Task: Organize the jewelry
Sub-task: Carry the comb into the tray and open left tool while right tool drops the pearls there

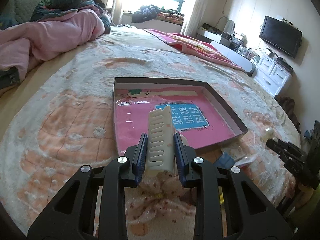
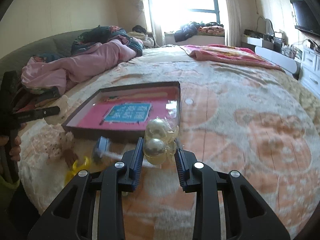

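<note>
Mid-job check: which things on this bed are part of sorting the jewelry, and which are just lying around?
Job:
- cream plastic comb-toothed hair clip, clamped in the left tool
- clear-wrapped pearly bead ornament, clamped in the right tool
- shallow dark-rimmed box with pink lining

Lying about:
- crumpled pink quilt
- red patterned blanket
- black wall television

Both the left gripper [image 1: 161, 138] and the right gripper [image 2: 160, 143] are black, with angular linkage arms, round silver screws at the pivots and ribbed blue pads [image 1: 140, 156]. A yellow-green sleeve cuff [image 2: 9, 184] shows at the person's left wrist.
</note>
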